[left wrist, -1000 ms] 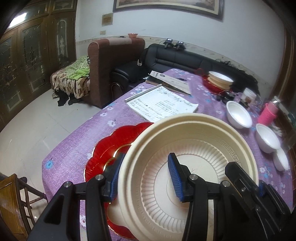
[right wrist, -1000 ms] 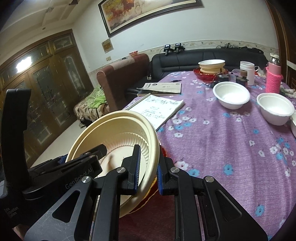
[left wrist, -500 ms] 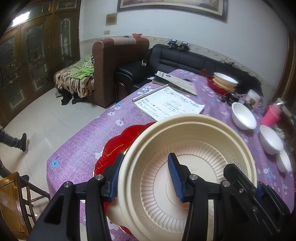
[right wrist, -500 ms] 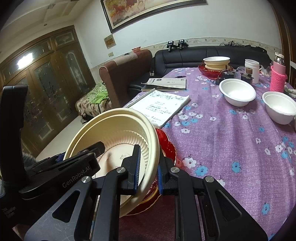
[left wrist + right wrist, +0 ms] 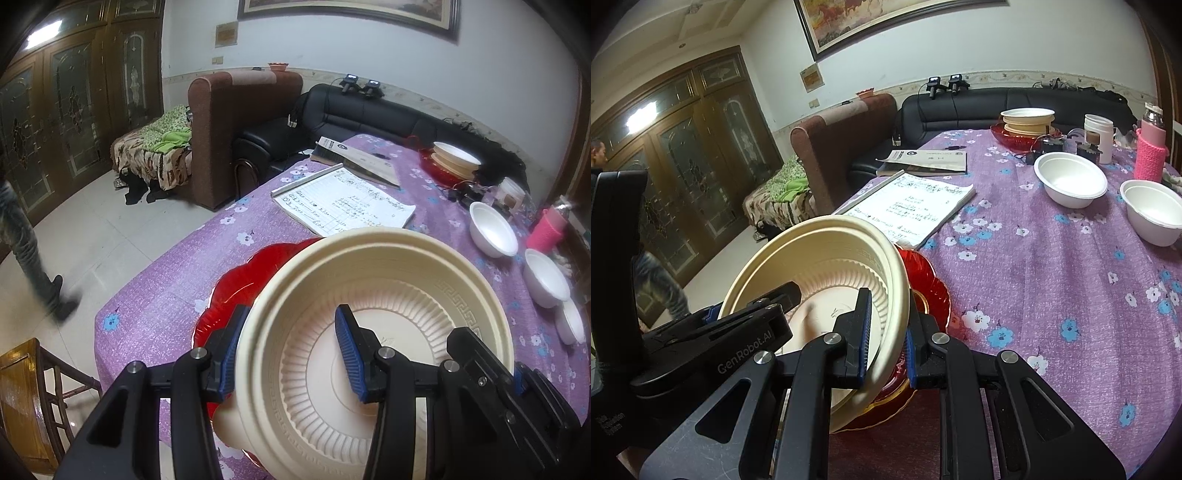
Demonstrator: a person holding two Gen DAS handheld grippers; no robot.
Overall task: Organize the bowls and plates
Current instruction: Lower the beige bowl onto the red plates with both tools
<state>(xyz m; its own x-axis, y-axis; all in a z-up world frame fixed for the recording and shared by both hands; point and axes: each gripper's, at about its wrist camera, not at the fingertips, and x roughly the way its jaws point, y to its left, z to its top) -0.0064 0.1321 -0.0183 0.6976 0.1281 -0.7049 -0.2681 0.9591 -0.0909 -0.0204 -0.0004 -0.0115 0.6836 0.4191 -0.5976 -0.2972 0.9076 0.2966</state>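
The table (image 5: pixel 1052 295) is covered by a purple cloth printed with small flowers, soft and liable to be dragged if a rim catches it. Near its close edge a red plate (image 5: pixel 236 291) with a scalloped, glossy, glass-like rim is seen, and the cream bowl (image 5: pixel 388 295) is held tilted just above it; whether the two touch cannot be told. The bowl is thin moulded plastic, ribbed inside, with a key-pattern band on its rim, and seems to be two nested shells. It is pinched at opposite walls: the left gripper (image 5: pixel 291 354) is closed on the left wall, the right gripper (image 5: pixel 884 332) narrowly on the right. If the grips are pulled unevenly, the light wall could be flexed and slipped from the blue pads (image 5: pixel 864 332), or the nested shells parted. If it is lowered askew, the red plate could be knocked off the close edge. Farther off, three white bowls (image 5: pixel 1069 179) and a notebook (image 5: pixel 908 206) lie well apart.
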